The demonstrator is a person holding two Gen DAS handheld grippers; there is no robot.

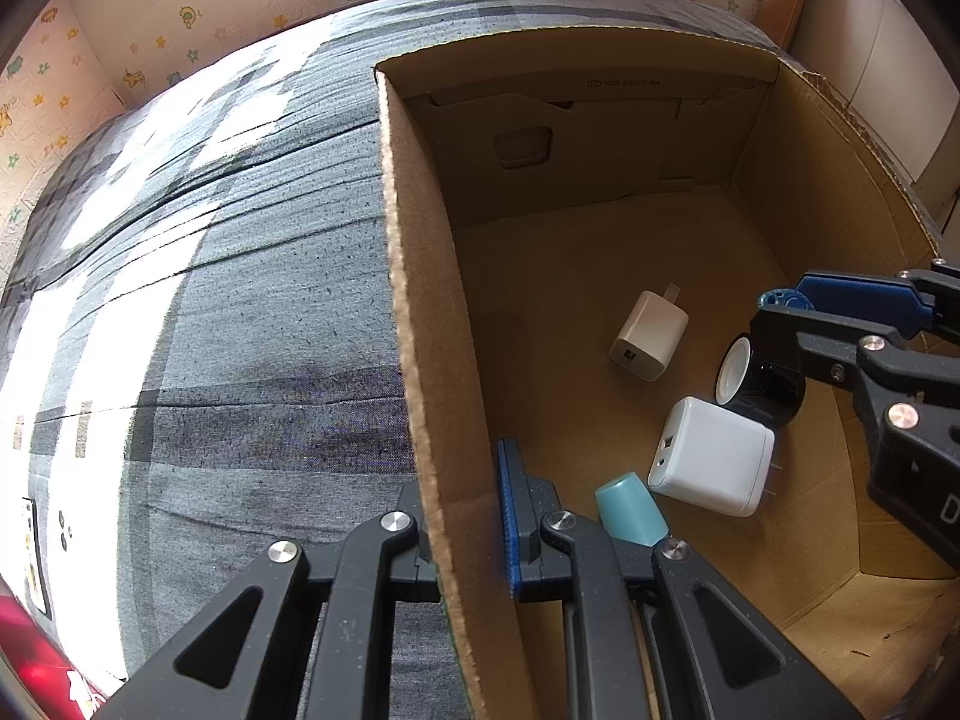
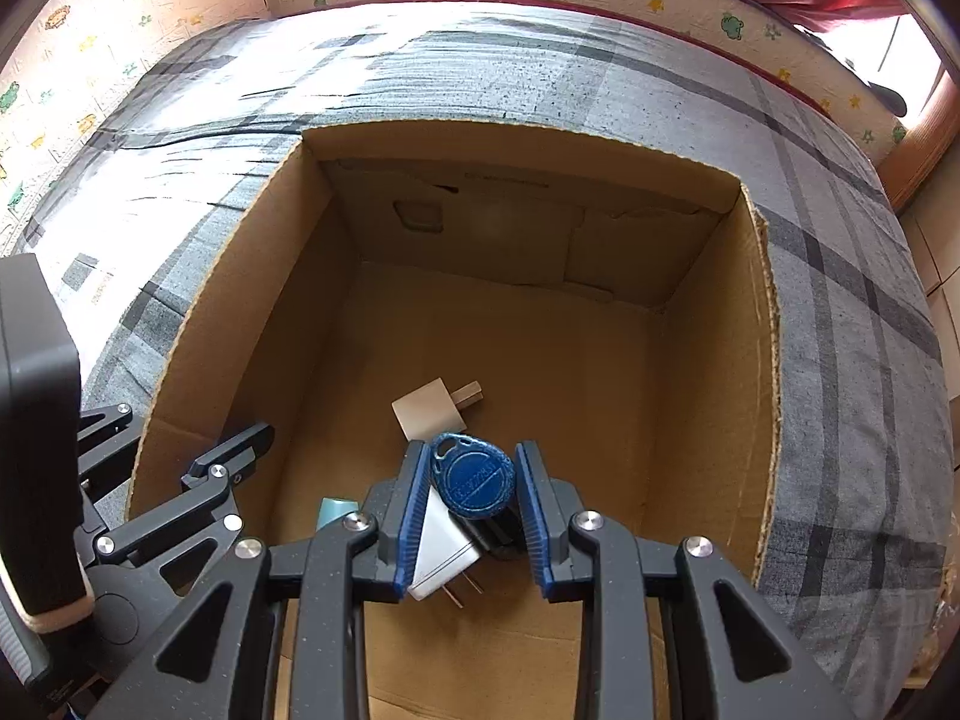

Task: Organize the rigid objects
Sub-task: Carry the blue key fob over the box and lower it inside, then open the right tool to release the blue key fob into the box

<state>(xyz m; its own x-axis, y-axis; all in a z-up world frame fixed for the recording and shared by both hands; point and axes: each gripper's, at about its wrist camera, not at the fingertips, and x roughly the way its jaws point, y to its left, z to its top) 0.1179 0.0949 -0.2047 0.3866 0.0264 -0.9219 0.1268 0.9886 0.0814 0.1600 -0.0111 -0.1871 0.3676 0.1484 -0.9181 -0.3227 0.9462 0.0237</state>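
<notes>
blue round plastic key fob [image 2: 474, 476] clamped in our right gripper [image 2: 469, 501] over brown cardboard box [image 2: 708, 324]; our left gripper [image 1: 467, 531] pinches box wall.

I hold a round blue key tag [image 2: 474, 480] between the pads of my right gripper [image 2: 465, 516]. It has a small loop at its top and stands up on its edge, over the inside of the cardboard box [image 2: 714, 324]. On the box floor lie four more things. A small cream charger [image 1: 648, 336] lies on its side with its prongs pointing to the far wall. A bigger white charger [image 1: 714, 456] lies flat near it, prongs to the right. A black cap with a white inside [image 1: 759, 381] touches the white charger. A small teal cap [image 1: 630, 507] lies just beside the white charger.
</notes>
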